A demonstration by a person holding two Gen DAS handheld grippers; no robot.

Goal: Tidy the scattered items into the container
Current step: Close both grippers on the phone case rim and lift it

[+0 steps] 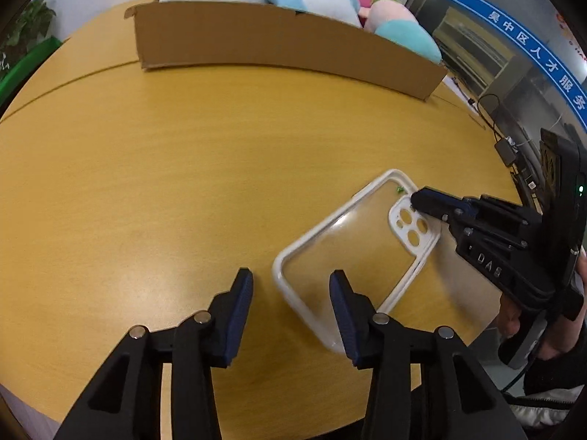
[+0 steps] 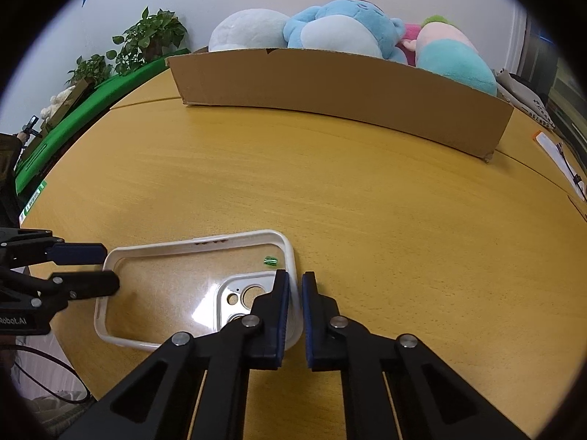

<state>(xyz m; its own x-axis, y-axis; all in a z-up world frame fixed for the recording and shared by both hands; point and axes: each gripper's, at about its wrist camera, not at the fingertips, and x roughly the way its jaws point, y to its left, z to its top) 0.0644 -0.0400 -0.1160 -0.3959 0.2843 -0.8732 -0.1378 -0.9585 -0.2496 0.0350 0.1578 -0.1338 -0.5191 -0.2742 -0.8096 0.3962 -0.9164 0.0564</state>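
Plush toys (image 2: 330,29) already fill the cardboard box (image 2: 341,91); the clear phone case (image 2: 165,286) is left. My right gripper (image 2: 295,311) pinches its rim, nearly closed; my left gripper (image 1: 291,315) straddles its other end, wide apart.

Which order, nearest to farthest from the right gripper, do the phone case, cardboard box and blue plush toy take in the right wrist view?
1. Phone case: its right rim sits between the jaws of the right gripper.
2. Cardboard box: across the table, ahead.
3. Blue plush toy: inside the box, behind its front wall.
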